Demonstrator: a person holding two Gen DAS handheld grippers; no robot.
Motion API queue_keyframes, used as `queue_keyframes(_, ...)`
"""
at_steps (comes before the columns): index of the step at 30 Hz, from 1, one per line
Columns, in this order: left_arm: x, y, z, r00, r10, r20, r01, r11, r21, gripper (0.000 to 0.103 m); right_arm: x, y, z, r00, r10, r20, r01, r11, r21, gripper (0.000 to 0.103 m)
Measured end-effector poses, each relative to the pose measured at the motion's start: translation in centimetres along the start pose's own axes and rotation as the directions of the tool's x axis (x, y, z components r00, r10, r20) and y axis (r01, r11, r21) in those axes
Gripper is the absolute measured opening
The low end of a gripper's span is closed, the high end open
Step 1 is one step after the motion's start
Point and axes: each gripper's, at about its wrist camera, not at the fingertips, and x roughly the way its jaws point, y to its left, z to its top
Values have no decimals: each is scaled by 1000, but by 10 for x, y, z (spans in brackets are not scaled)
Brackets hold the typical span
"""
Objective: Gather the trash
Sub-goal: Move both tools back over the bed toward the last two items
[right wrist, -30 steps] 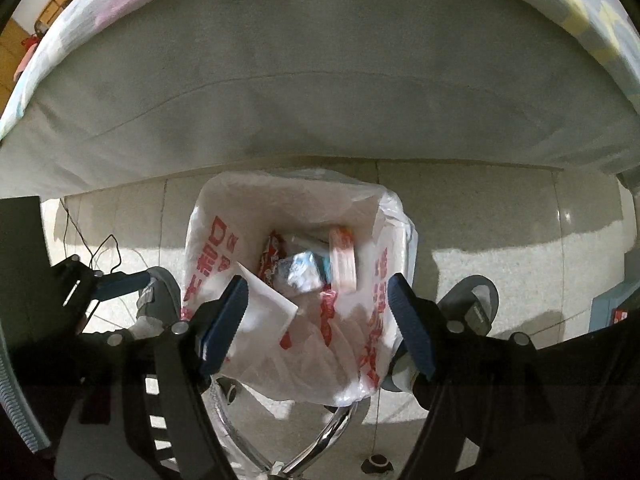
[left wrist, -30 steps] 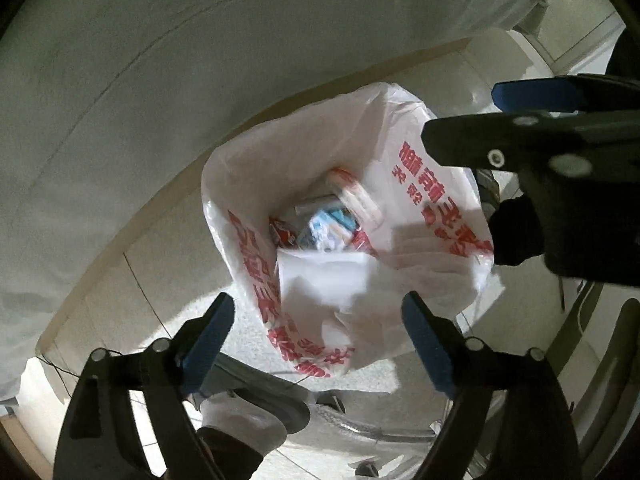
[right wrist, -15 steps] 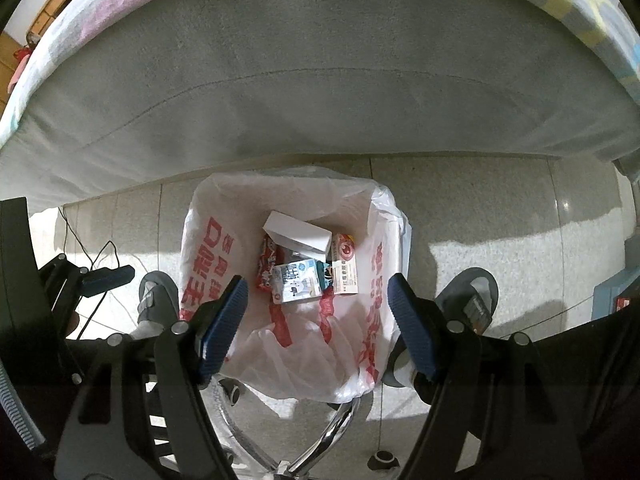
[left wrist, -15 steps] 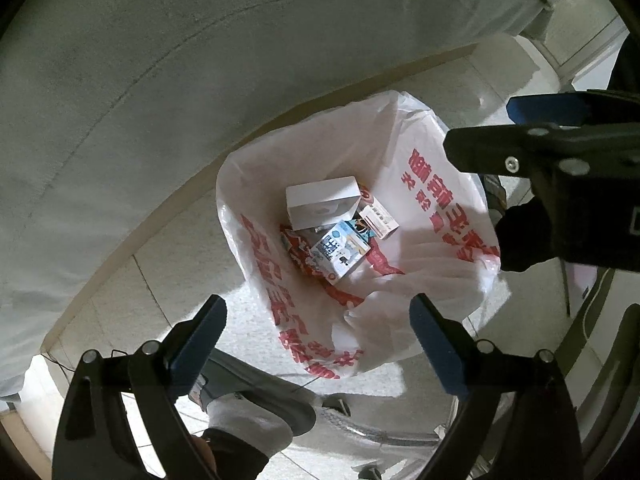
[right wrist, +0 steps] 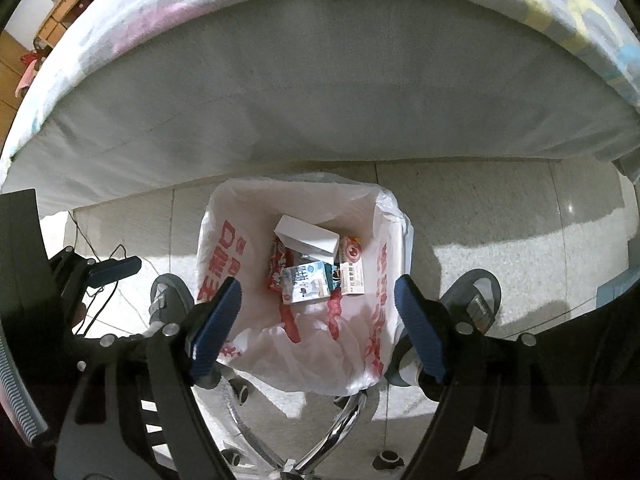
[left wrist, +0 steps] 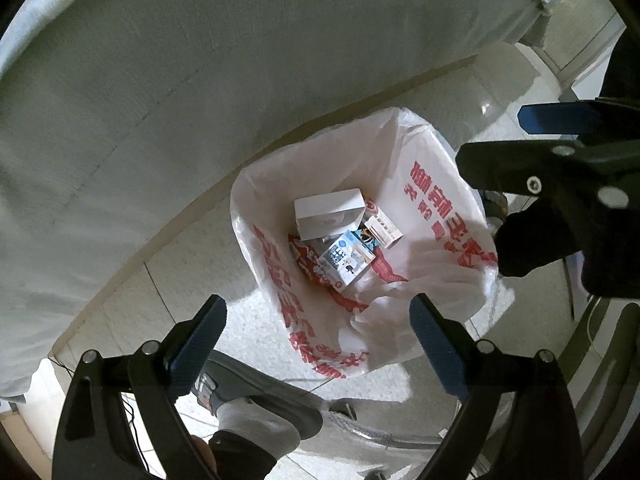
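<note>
A white plastic trash bag with red print [left wrist: 420, 184] [right wrist: 224, 264] stands open on the floor beside the bed. Inside lie a white box [left wrist: 328, 218] [right wrist: 308, 238], a blue and white carton [left wrist: 348, 260] [right wrist: 306, 282], a small red and white box [left wrist: 382, 230] [right wrist: 351, 270] and a red wrapper [right wrist: 276, 268]. My left gripper [left wrist: 318, 332] is open and empty above the bag's near rim. My right gripper [right wrist: 318, 320] is open and empty above the bag; it also shows at the right of the left wrist view [left wrist: 560, 152].
The grey side of a mattress [left wrist: 160, 100] [right wrist: 320, 92] runs along the far side of the bag. The floor is pale tile [right wrist: 500, 208]. The person's feet in grey slippers [left wrist: 256, 404] [right wrist: 476, 296] stand beside the bag. A chrome chair base [right wrist: 332, 436] lies below it.
The white box fell from above the bag's opening into the bag and settled on the other trash. Both grippers rose a little and stayed open.
</note>
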Motion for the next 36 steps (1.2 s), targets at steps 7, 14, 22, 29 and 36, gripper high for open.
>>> queue_keyframes(7,-24,-3,-2,998,16,57,-16,1000,-1,90,-22,-2,-3,999,30,44,-31,999,27,81)
queue_keyframes(14,-54,4,-1,989,48,140,-43,998,-42,90,-54,-3,-5,994,62,94,-67,996,53,82)
queue_keyframes(22,-105,19,5,949,83,304,-56,994,-97,90,-108,-9,1,980,62,191,-73,996,51,83)
queue_keyframes(29,-143,40,14,896,149,417,-79,980,-181,90,-146,-8,22,964,63,258,-76,996,40,83)
queue_keyframes(36,-179,67,29,838,204,507,-70,960,-269,90,-173,4,41,945,73,319,-82,997,13,84)
